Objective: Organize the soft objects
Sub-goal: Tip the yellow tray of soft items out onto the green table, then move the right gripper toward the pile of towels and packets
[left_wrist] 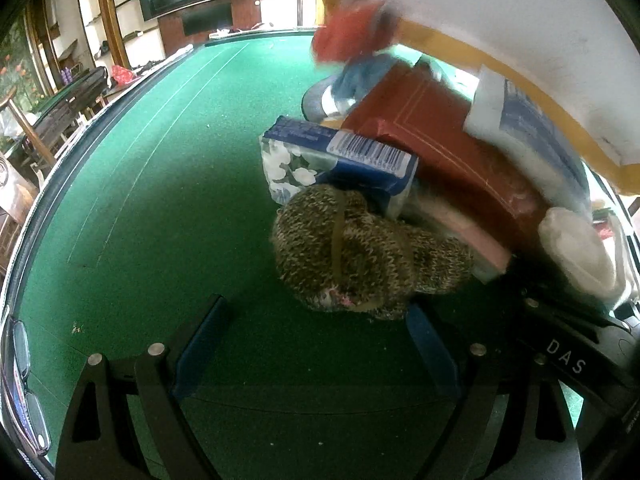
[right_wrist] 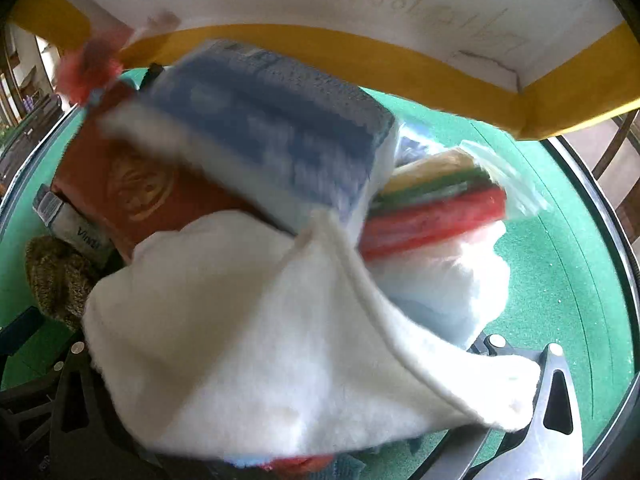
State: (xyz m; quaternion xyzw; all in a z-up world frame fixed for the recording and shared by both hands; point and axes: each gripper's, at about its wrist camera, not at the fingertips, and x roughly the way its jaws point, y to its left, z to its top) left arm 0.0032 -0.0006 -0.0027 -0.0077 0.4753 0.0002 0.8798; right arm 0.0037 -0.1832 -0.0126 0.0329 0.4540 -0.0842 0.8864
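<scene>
The knitted brown bundle lies on the green bench, open felt to its left, boxes crowding its right. It sits just ahead of the left gripper, fingers apart. A white cloth drapes over the right gripper; its fingers' state cannot be told. The black gripper body reads "DAS".

- A green felt counter carries everything.
- A knitted sock bundle sits on the felt.
- A floral tissue pack stands just behind it, touching.
- A red box leans over the tissue pack.
</scene>
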